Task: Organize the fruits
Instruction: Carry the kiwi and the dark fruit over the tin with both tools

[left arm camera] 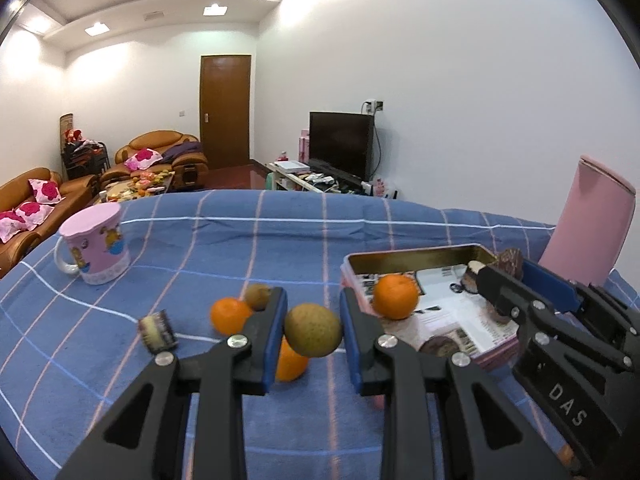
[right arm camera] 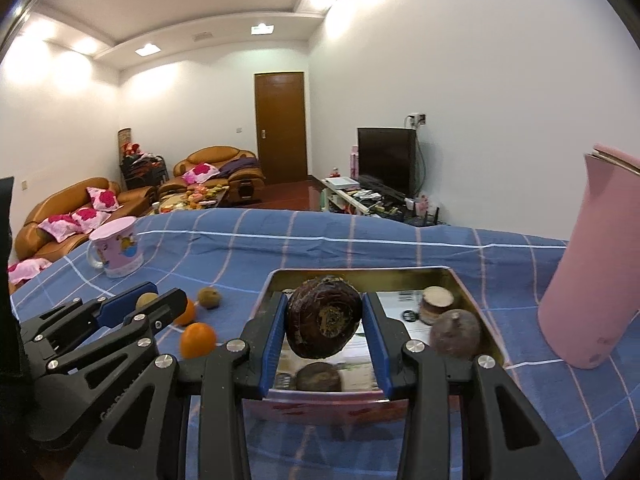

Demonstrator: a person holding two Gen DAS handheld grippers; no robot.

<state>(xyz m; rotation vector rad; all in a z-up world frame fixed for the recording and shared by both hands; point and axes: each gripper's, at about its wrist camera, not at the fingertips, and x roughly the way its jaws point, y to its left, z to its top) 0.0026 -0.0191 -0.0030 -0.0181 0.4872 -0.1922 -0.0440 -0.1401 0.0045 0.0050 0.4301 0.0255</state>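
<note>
Left gripper (left arm camera: pixel 313 330) nearest, closed on a greenish-brown fruit (left arm camera: pixel 313 330) and held just above the blue checked counter (left arm camera: pixel 200 248), an orange (left arm camera: pixel 289 362) partly hidden under it. Right gripper (right arm camera: pixel 323 322) likewise closed, on a dark brown ridged fruit (right arm camera: pixel 323 322), hanging over the near end of the tin tray (right arm camera: pixel 464 280).

Progress, judged: sorting under way, well short of finished. Already in the tray: an orange (left arm camera: pixel 395 296) at its left edge, seen from the left wrist; a dull purplish round fruit (right arm camera: pixel 455 333) and a short cut piece (right arm camera: pixel 437 301) toward the right side; a dark round one (right arm camera: pixel 318 376) below the held fruit, hard to identify. Still loose on the cloth: a second orange (left arm camera: pixel 230 315), a small brown fruit (left arm camera: pixel 258 296) behind it, and a cut ribbed piece (left arm camera: pixel 157 330) lying to the left, well apart from the tray. Likely left to do: set down both held fruits, then collect the loose ones.

Count: oranges, three (one in tray, two out). Small greenish-brown fruits, two (one gripped, one loose). Dark ridged fruit, one in hand. Cut pieces, two. Pink mug (left arm camera: pixel 95 250), one, far left. Tall pink flask (right arm camera: pixel 592 264), one, right of tray.
</note>
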